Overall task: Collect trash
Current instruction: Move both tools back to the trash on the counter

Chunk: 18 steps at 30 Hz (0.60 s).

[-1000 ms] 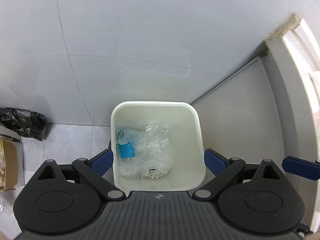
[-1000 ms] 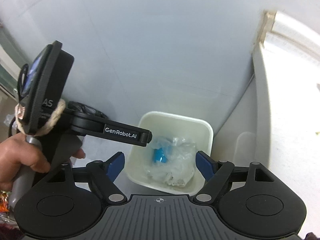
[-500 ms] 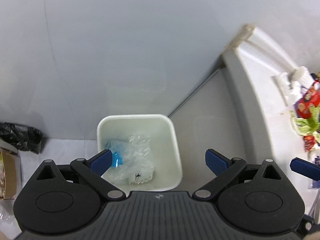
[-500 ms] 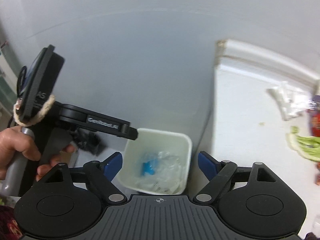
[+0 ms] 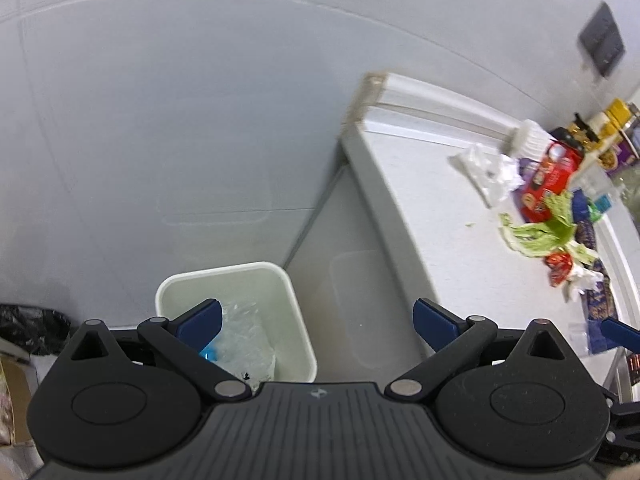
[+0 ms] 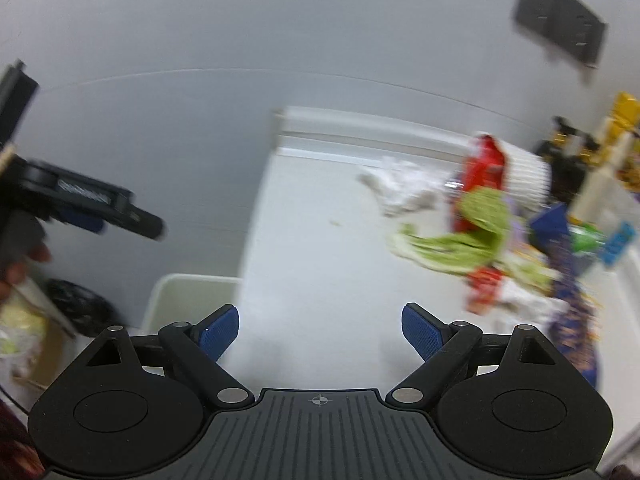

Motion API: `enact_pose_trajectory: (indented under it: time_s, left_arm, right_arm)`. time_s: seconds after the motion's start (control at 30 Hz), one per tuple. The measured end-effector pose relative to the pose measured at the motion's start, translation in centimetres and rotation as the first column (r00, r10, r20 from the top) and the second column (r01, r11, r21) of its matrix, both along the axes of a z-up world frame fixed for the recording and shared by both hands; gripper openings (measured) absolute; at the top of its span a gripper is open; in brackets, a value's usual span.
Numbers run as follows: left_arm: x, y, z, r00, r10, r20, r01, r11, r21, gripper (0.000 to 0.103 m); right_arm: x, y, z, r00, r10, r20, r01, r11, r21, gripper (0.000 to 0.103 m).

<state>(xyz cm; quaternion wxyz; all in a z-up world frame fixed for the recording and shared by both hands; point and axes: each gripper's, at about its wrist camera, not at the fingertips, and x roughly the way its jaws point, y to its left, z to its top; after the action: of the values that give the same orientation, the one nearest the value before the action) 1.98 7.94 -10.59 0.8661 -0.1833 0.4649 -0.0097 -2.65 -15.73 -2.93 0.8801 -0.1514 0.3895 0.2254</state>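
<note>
A white bin (image 5: 298,344) stands on the floor against the counter's side, with clear plastic wrap (image 5: 248,344) and something blue inside. My left gripper (image 5: 316,322) hangs above it, its jaws opening wide with nothing between them. My right gripper (image 6: 320,330) is over the white counter (image 6: 316,248), jaws also opening and empty. Trash is piled at the counter's right: green lettuce leaves (image 6: 460,236), a red wrapper (image 6: 480,168), crumpled white paper (image 6: 404,188), and dark blue wrappers (image 6: 572,312). The same pile shows in the left wrist view, with lettuce (image 5: 540,232) and a red packet (image 5: 548,184).
The left gripper's body (image 6: 100,204) and a hand (image 6: 16,264) sit at the left of the right wrist view. A black bag (image 5: 32,328) and a cardboard box (image 5: 12,396) lie on the floor left of the bin. Bottles (image 5: 600,128) stand at the counter's back.
Both grippers have risen and swung right, away from the bin toward the counter. The trash pile has come into view. Both pairs of jaws stand a little wider.
</note>
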Motion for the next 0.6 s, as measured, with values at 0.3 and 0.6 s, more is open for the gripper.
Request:
enact_pose_trajectory:
  time_s: [0.3, 0.6]
  left_arm:
    - [1.5, -4.8, 1.6, 0.986, -0.152, 0.067, 0.15, 0.988, 0.039, 0.102]
    - [4.8, -10.8, 2.7, 0.934, -0.338, 0.119, 0.332, 0.941, 0.068, 0.101]
  right_arm:
    - [0.3, -5.7, 0.3, 0.995, -0.079, 0.061, 0.081, 0.996, -0.036, 0.091]
    - [4.0, -10.2, 0.8, 0.974, -0.225, 0.03, 0.222, 0.972, 0.074, 0.091]
